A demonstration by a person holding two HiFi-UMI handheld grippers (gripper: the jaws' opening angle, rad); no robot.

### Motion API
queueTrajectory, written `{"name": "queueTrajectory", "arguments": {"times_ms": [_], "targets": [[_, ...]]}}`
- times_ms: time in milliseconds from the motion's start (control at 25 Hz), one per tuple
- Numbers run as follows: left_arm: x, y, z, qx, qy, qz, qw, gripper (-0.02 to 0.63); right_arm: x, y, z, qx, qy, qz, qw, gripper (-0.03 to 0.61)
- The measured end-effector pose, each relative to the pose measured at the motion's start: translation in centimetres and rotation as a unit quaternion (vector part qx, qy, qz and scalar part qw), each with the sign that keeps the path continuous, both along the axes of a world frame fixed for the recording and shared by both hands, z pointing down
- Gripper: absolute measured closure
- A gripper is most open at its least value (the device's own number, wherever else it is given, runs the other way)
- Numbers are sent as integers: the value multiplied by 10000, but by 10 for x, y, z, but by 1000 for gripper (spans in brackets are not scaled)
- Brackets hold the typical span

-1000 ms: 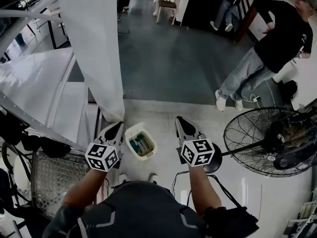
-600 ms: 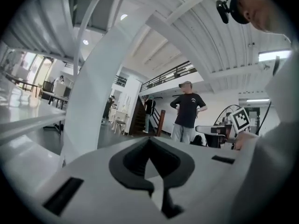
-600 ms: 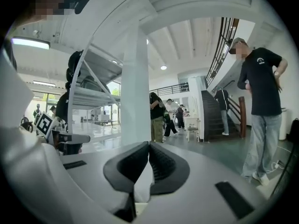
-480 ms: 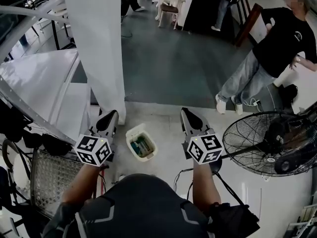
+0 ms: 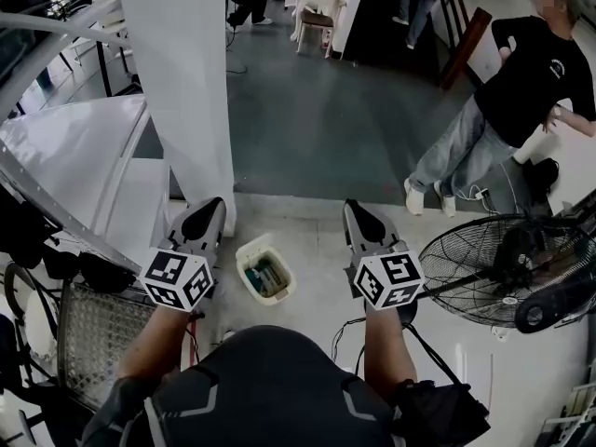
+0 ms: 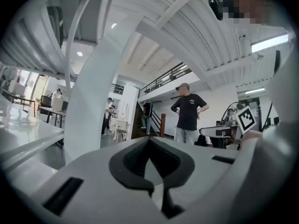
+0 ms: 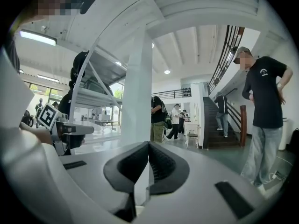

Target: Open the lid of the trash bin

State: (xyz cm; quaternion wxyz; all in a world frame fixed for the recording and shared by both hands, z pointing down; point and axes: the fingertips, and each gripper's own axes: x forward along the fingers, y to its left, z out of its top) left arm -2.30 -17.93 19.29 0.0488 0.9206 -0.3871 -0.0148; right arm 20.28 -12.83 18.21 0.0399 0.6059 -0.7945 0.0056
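My left hand-held gripper (image 5: 205,214) and right hand-held gripper (image 5: 358,217), both pinched closed and empty, have drifted wider apart (aimed level, not down), leaving the trash bin (image 5: 265,273) on the floor (image 5: 315,282) between them unreached.

The head view looks steeply down, while both gripper views look level past their jaws, sharing the white pillar (image 5: 182,82) and the standing person (image 5: 521,91).

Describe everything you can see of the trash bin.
The trash bin is a small, cream-coloured rectangular tub, plastic by the look, standing upright on the pale floor. From above, a cream rim frames a dark, greenish middle; open or covered, I cannot tell. It shows between the left gripper and right gripper; neither touches it.
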Motion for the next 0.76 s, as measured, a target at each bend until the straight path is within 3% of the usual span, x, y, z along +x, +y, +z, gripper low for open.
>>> {"name": "queueTrajectory", "arguments": {"times_ms": [360, 760], "targets": [[3, 0, -7, 78, -151, 0, 9999, 606, 9, 5, -11, 106, 60, 88, 9999, 552], [-1, 0, -20, 177, -21, -55, 9998, 606, 17, 11, -6, 26, 39, 127, 9999, 552]]}}
